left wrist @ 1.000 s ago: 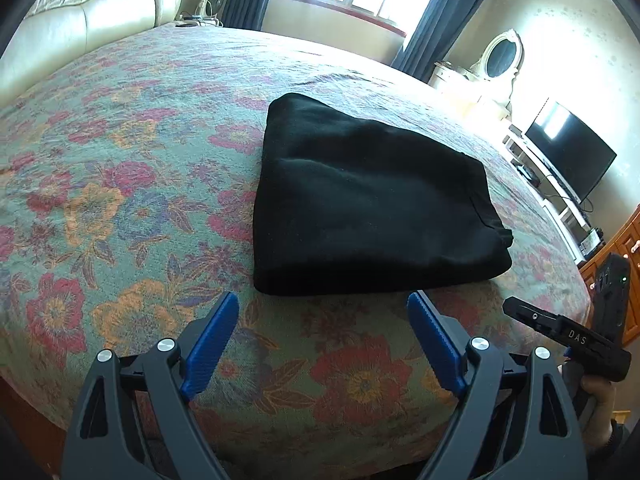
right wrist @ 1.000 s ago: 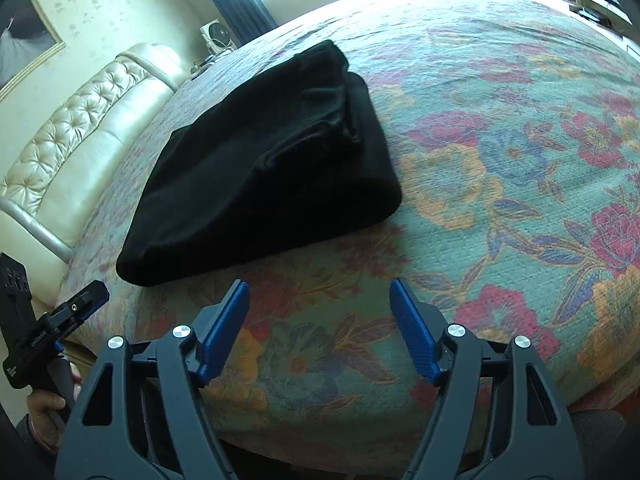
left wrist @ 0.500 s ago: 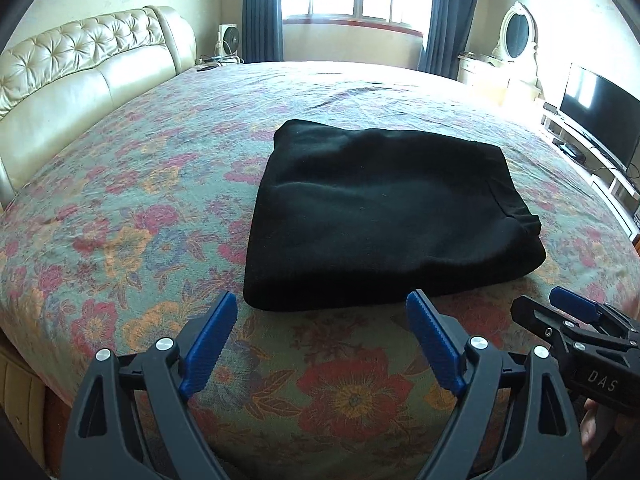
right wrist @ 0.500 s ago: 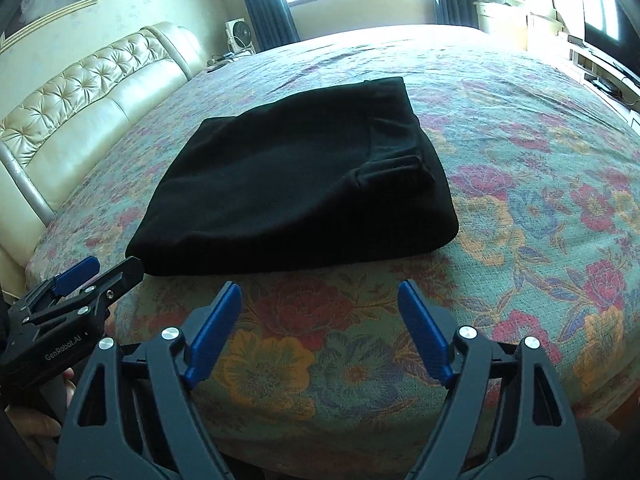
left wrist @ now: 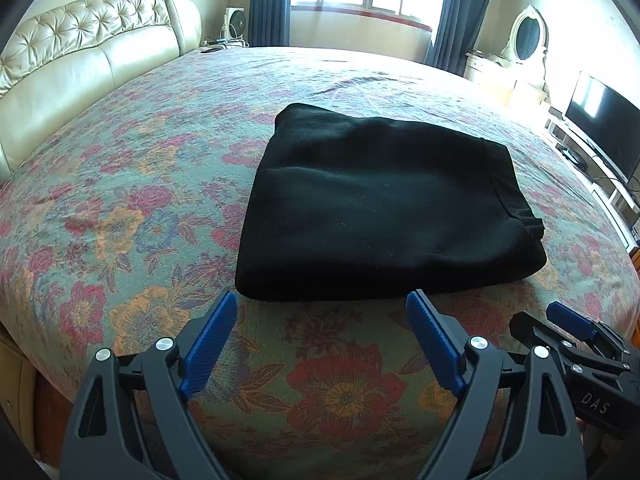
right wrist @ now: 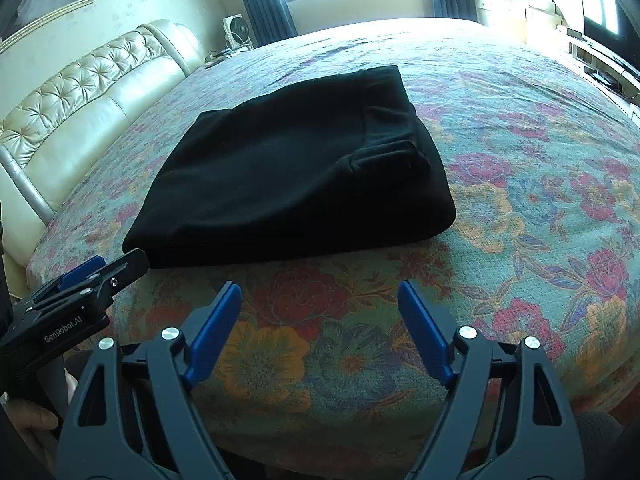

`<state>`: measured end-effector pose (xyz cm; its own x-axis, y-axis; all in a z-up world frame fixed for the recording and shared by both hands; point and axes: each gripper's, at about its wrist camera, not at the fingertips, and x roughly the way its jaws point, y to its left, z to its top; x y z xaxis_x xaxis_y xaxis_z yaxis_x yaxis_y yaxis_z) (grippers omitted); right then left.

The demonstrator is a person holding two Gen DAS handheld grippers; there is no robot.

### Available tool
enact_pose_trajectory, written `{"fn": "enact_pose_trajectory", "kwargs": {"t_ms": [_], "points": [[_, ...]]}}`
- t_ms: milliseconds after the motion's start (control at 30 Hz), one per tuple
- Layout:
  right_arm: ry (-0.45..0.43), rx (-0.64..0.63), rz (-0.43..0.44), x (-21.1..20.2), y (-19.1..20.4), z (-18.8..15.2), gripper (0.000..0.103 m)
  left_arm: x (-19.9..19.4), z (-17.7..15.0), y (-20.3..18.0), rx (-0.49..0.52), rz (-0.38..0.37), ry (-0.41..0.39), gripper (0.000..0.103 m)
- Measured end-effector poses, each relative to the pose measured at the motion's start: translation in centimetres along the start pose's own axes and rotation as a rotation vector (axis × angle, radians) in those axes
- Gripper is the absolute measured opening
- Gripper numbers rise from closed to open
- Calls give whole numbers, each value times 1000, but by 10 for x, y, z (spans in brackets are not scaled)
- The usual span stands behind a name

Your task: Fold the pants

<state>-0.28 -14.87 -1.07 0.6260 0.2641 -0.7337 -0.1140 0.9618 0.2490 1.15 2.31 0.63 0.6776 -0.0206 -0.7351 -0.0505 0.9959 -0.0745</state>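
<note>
Both the left gripper (left wrist: 322, 302) and the right gripper (right wrist: 320, 290) had black frames, ribbed blue pads (left wrist: 208, 344), silver screws and white lettering.

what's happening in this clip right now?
A person holds a two-finger gripper in each hand over a bed with a floral bedspread. The black pants lie folded into a compact rectangle on it. The left gripper and right gripper are both open and empty, short of the near edge, touching nothing.
</note>
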Motion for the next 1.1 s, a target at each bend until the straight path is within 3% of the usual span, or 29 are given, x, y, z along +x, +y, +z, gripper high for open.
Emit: {"fn": "enact_pose_trajectory", "kwargs": {"t_ms": [1100], "points": [[-10, -6, -23, -4, -3, 0, 81, 0, 4, -1, 18, 24, 4, 86]]}}
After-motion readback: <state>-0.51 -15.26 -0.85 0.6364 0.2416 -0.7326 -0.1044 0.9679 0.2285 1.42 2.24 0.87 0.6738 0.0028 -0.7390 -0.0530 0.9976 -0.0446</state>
